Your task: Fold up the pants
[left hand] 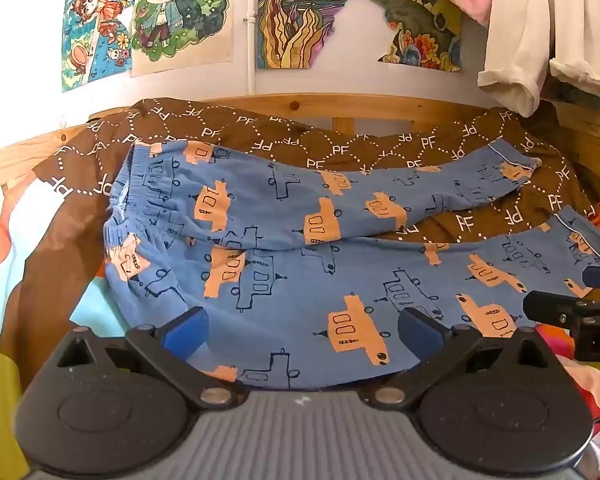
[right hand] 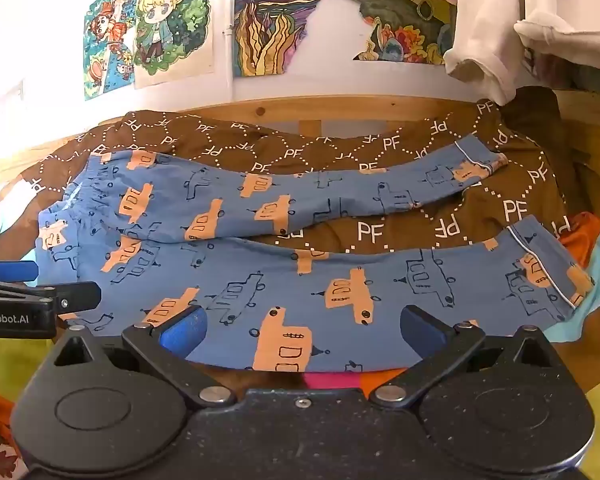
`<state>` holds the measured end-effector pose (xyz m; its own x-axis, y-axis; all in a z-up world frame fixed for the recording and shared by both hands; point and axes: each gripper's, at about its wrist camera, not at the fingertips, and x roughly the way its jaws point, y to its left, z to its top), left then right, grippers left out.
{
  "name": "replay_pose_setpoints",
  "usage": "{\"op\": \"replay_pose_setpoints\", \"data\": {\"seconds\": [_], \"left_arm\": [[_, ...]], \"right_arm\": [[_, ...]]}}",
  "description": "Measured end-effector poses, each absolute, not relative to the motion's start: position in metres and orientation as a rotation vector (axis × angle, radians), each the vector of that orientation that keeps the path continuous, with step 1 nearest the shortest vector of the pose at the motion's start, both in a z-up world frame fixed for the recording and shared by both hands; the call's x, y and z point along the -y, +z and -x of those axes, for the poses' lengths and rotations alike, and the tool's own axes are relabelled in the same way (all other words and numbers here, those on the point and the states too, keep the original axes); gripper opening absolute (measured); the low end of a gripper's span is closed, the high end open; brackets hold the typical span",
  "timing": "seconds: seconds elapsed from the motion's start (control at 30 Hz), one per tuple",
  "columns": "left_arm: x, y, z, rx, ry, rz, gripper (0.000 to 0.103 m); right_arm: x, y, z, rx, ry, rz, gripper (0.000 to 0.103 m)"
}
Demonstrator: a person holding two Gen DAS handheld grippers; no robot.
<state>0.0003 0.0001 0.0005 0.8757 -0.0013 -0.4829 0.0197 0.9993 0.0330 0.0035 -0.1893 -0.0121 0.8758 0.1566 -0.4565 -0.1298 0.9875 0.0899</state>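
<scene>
Blue pants (left hand: 284,264) with orange and outlined boat prints lie flat on a brown "PF" patterned cloth (left hand: 340,148), waistband at the left, both legs stretching right and spread apart. They also show in the right wrist view (right hand: 340,280). My left gripper (left hand: 302,330) is open, hovering over the near leg close to its front edge, nearer the waist. My right gripper (right hand: 302,330) is open over the near leg further toward the cuff (right hand: 548,268). Each gripper's side shows in the other's view, the right one (left hand: 572,312) and the left one (right hand: 28,300).
A wooden bed frame (left hand: 340,106) runs behind the brown cloth. Colourful posters (left hand: 148,20) hang on the wall. White and pink garments (left hand: 540,32) hang at the upper right. Bright multicoloured bedding (right hand: 596,264) lies under the cloths.
</scene>
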Motion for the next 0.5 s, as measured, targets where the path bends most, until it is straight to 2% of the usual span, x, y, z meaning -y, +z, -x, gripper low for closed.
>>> {"op": "replay_pose_setpoints", "data": {"seconds": [0.5], "left_arm": [[-0.0002,-0.0009,-0.0008,-0.505,-0.005,-0.046,0.103]], "right_arm": [[0.1899,-0.0126,-0.0046,-0.486,0.149,-0.059,0.102]]}}
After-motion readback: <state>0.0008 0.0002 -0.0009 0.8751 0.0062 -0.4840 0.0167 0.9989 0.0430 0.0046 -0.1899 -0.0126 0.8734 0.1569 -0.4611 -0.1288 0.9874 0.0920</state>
